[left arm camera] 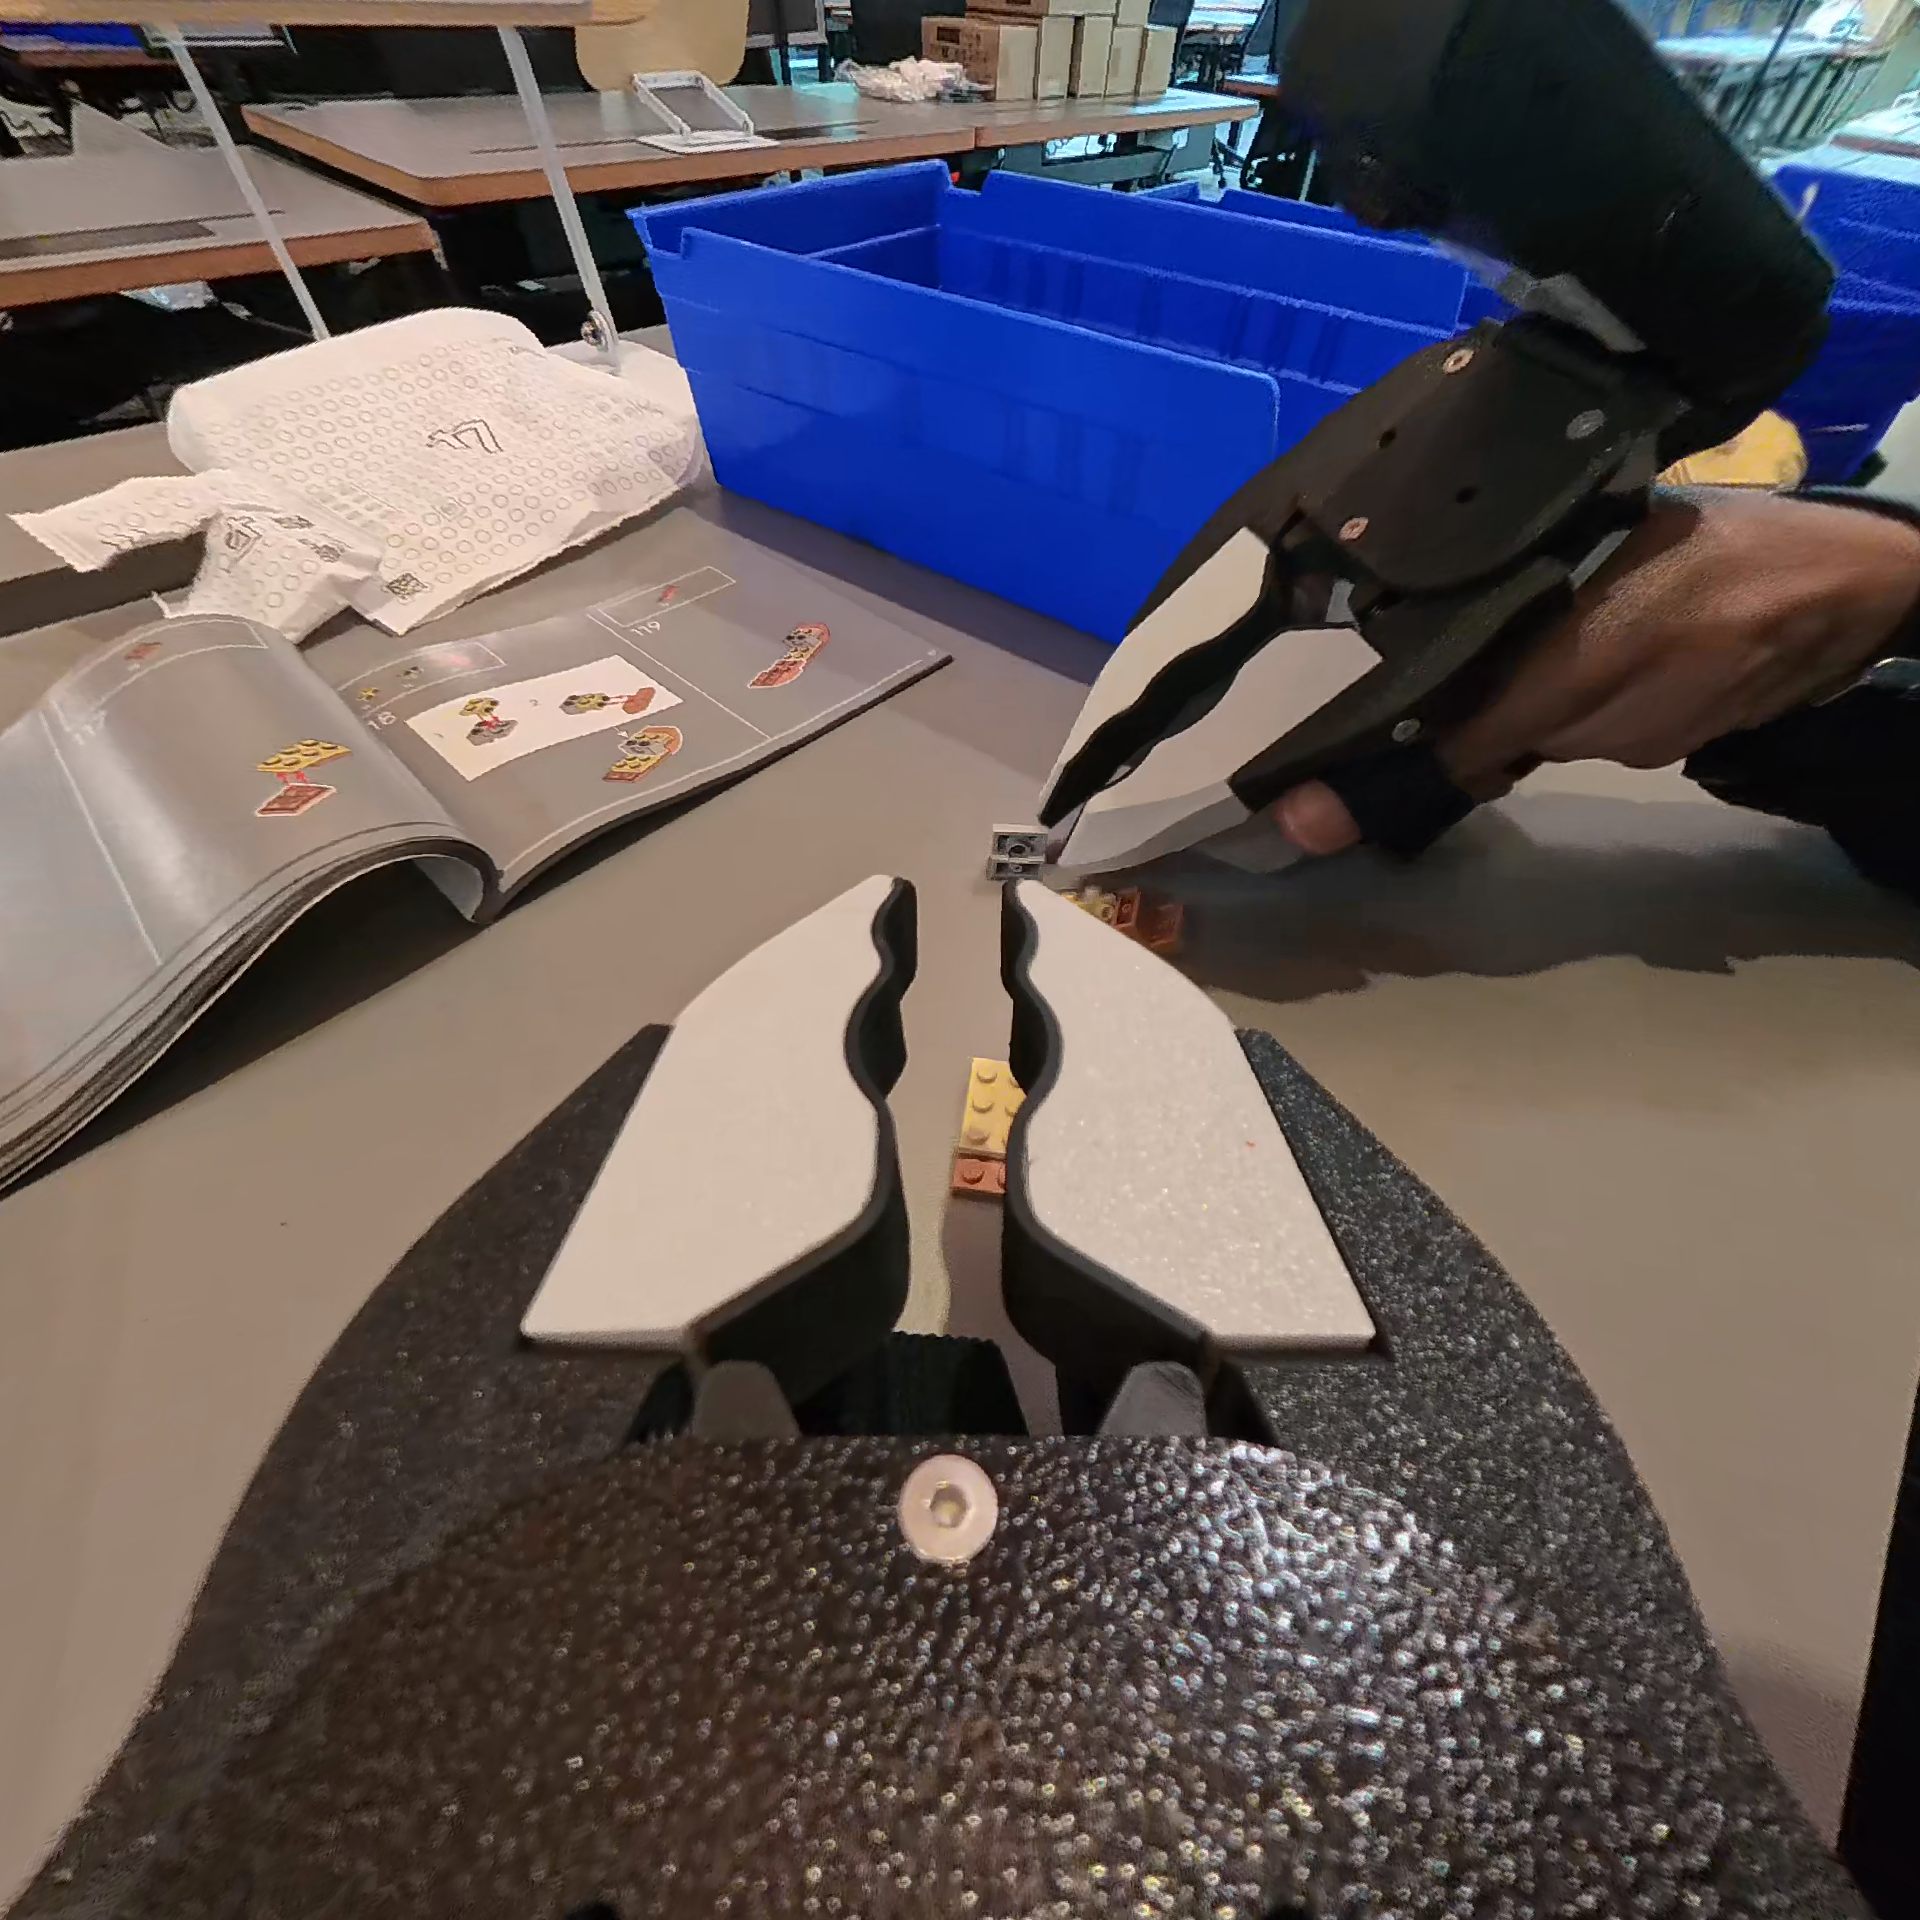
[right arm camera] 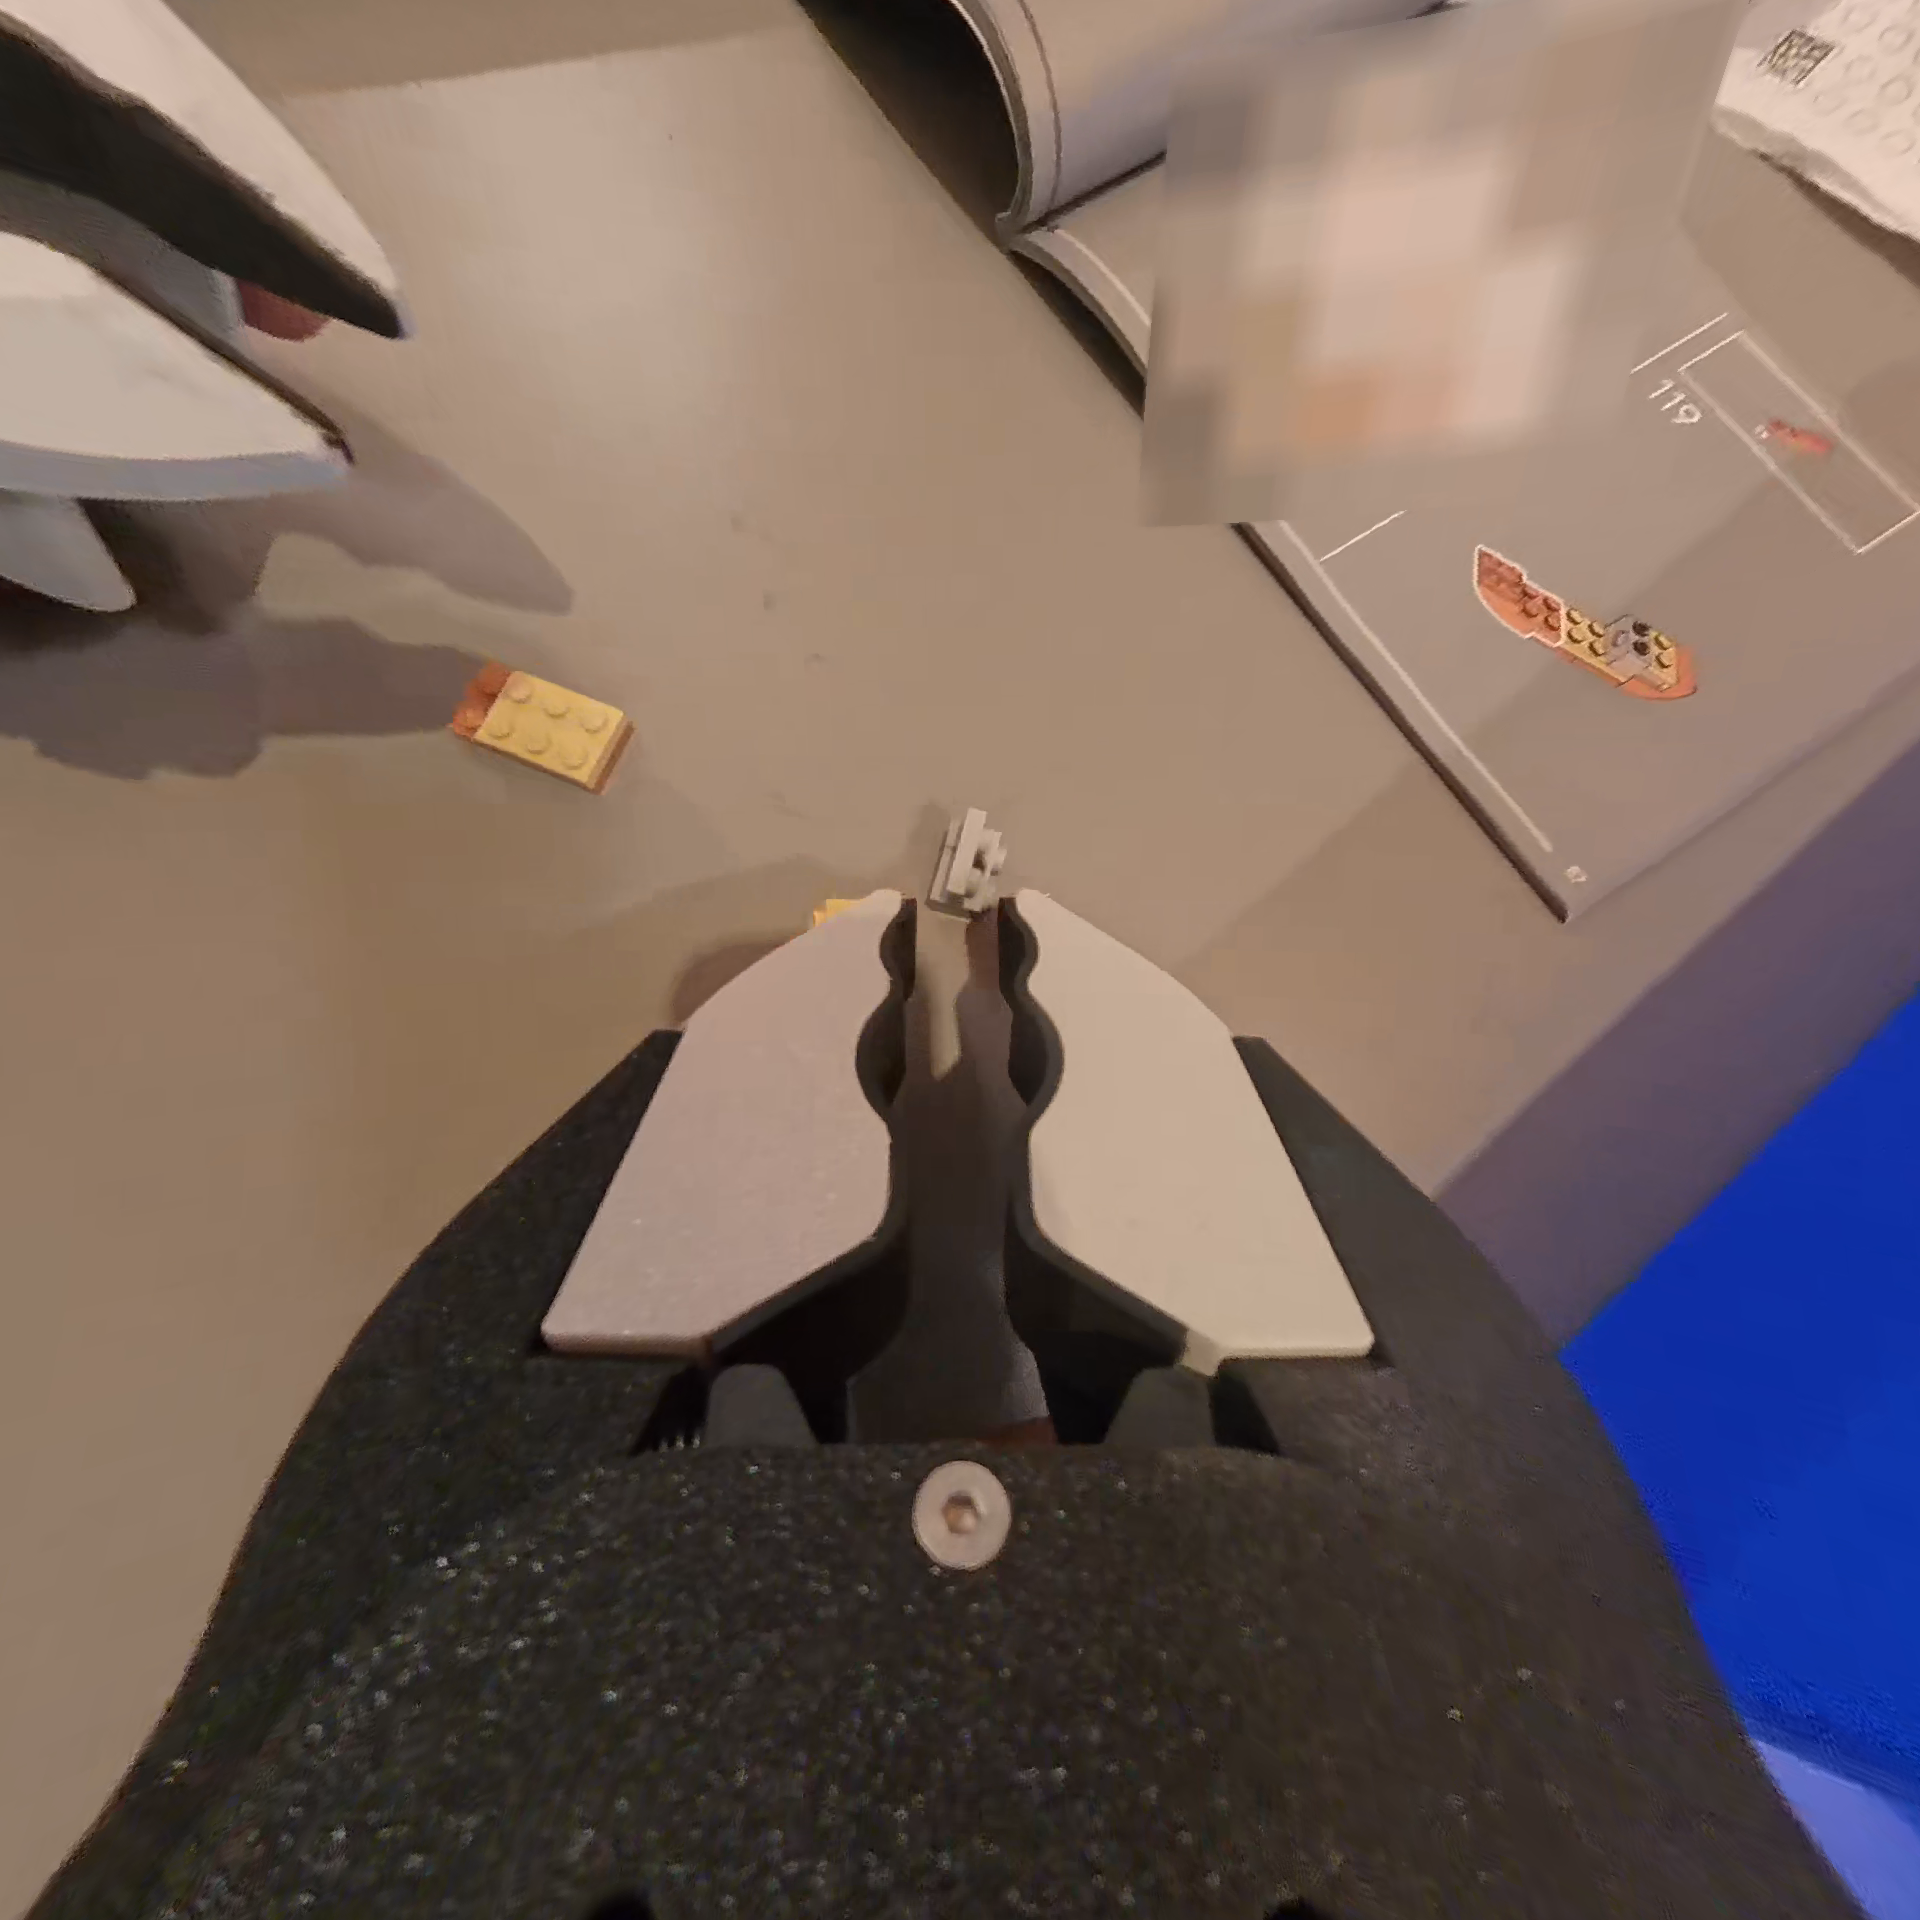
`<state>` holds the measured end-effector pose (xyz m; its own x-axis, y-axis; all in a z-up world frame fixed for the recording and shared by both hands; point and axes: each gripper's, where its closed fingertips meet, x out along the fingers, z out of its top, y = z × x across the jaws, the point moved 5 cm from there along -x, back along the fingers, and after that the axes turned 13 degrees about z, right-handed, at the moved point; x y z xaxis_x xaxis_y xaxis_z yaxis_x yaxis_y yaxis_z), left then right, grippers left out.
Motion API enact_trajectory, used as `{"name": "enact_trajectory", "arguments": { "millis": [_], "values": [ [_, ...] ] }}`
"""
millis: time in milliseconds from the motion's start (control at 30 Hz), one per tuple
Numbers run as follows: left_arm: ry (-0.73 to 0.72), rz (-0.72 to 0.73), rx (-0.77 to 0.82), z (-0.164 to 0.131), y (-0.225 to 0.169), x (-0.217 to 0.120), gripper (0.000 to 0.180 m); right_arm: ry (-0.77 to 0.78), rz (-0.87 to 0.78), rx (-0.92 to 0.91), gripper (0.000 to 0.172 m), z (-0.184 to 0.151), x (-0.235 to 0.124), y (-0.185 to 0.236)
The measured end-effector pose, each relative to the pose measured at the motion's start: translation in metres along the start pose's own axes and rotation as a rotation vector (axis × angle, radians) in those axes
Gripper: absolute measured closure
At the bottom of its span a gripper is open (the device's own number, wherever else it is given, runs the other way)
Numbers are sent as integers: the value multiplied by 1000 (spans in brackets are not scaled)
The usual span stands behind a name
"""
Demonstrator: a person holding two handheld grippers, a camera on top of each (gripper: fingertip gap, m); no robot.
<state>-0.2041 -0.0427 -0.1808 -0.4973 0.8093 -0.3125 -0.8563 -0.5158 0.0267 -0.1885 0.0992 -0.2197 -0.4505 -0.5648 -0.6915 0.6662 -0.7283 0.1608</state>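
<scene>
Grey brick piece (left arm camera: 1016,852) was pinched at the tips of the right gripper (right arm camera: 958,906), held above the table (left arm camera: 416,1143). Left gripper (left arm camera: 958,902) stood slightly spread, gripping nothing, over a tan-and-brown plate stack (right arm camera: 545,727). Nothing yet joined. Only the left view showed the blue bin (left arm camera: 987,416)

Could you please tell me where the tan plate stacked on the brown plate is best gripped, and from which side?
Probably across the two long sides of the tan plate, coming straight down from above. It lies flat, studs up, on the table, so only its straight, parallel edges offer a hold. The brown plate juts out at one short end, making that direction uneven.
</scene>
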Motion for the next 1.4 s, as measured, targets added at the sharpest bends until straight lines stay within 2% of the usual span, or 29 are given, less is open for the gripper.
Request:
{"name": "enact_trajectory", "arguments": {
  "millis": [100,333,467,600,733,1000,1233,1400],
  "values": [
    [-3,-2,-2,0,0,-1,166,5,-48,-23,167,3,2,-4],
    [-5,0,2,0,0,-1,166,44,-152,-202,167,10,3,-5],
    [-3,1,4,0,0,-1,166,156,-269,-390,167,8,2,-8],
    [3,8,16,-1,-1,0,166,272,-281,-539,167,6,4,-2],
    [0,21,22,-1,0,-1,166,276,-175,-517,167,6,2,6],
    [-8,28,26,-1,0,-3,166,169,-34,-360,167,7,-11,10],
    [-2,31,34,-1,0,-2,166,222,-140,-417,167,4,-7,1],
    [-1,33,27,-1,0,-2,166,273,-143,-514,168,-2,-4,8]
  ]
}}
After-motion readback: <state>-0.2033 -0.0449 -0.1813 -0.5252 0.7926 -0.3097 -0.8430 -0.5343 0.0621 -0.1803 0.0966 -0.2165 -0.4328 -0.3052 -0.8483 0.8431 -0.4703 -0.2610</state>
